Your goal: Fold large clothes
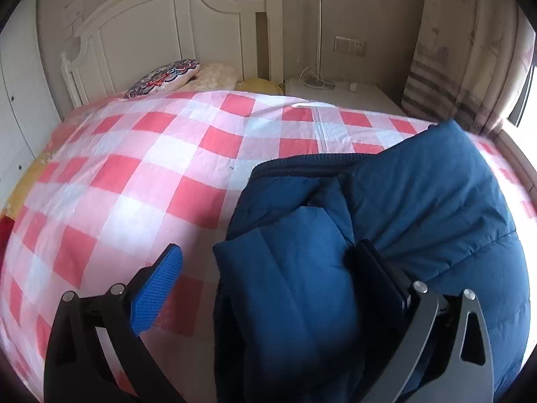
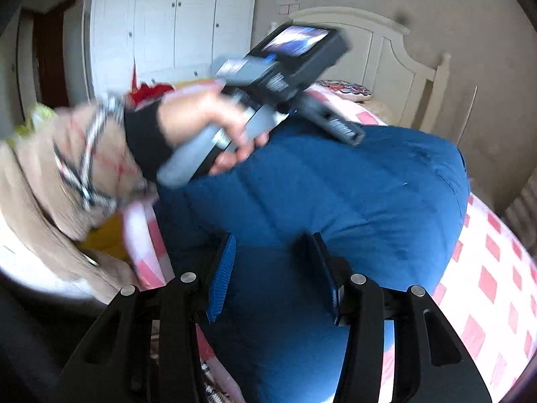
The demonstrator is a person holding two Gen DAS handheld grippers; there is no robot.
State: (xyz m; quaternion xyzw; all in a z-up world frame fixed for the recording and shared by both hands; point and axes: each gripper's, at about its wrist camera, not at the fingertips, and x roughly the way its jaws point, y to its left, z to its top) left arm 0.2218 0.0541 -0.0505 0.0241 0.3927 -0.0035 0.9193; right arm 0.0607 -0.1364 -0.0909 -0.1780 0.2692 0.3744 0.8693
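A dark blue padded jacket (image 1: pixel 419 194) lies bunched on the red-and-white checked bed cover (image 1: pixel 141 174). My left gripper (image 1: pixel 268 268) is open, with a folded blue part of the jacket lying between its wide-apart fingers; the left blue pad (image 1: pixel 157 288) is over the cover. In the right wrist view the jacket (image 2: pixel 352 194) fills the middle. My right gripper (image 2: pixel 272 268) is open, its fingers straddling jacket fabric near the bed's edge. The left gripper body (image 2: pixel 285 67) shows there, held in a hand above the jacket.
A white headboard (image 1: pixel 161 27) and pillows (image 1: pixel 167 77) are at the far end, a white nightstand (image 1: pixel 345 94) and curtain (image 1: pixel 453 50) to the right. A white wardrobe (image 2: pixel 167 20) stands beyond the bed. The person's sleeve (image 2: pixel 84 168) is at the left.
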